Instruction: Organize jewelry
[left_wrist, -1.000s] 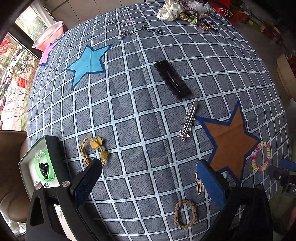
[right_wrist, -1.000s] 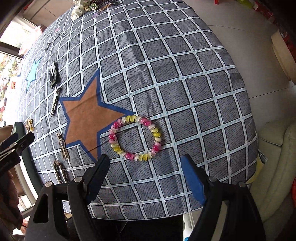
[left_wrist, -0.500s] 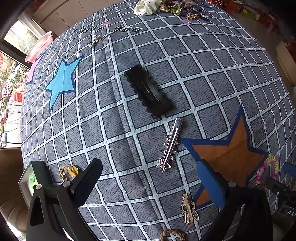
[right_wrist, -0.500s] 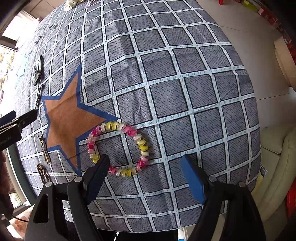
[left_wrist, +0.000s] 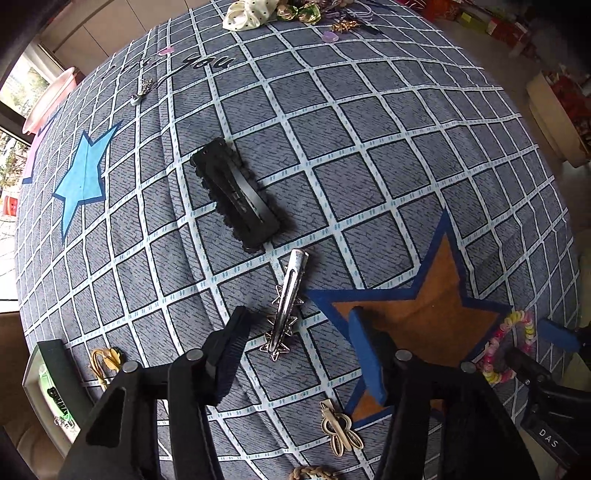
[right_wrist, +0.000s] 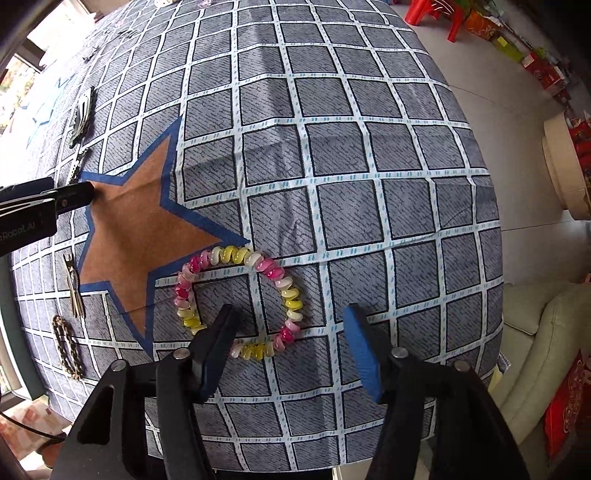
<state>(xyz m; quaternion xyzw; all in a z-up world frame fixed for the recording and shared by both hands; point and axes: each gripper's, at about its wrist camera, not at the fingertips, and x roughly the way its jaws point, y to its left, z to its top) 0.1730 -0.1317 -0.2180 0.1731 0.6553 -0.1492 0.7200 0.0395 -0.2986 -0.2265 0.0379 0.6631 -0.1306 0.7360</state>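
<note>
A silver star-studded hair clip (left_wrist: 286, 302) lies on the checked cloth. Its lower end sits between the fingers of my left gripper (left_wrist: 297, 350), whose jaws are closing; neither pad touches it. A pink, yellow and white spiral hair tie (right_wrist: 236, 254) lies beside the brown star. My right gripper (right_wrist: 290, 345) hangs low over the tie's near right arc, jaws closing, with the left finger (right_wrist: 218, 339) inside the ring. The pads do not press on it. The same tie (left_wrist: 495, 341) also shows at the right of the left wrist view.
A black lace hair clip (left_wrist: 236, 195) lies beyond the silver one. A gold clip (left_wrist: 338, 428), a braided tie (left_wrist: 314, 472) and a yellow tie (left_wrist: 105, 363) lie near. A box (left_wrist: 40, 373) with a green band stands left. More accessories (left_wrist: 288, 11) are piled far off. The table edge (right_wrist: 491, 258) drops right.
My left gripper slid from near the box over to the silver clip, sank, and its jaws narrowed. The right gripper dropped onto the spiral tie and its jaws narrowed too.
</note>
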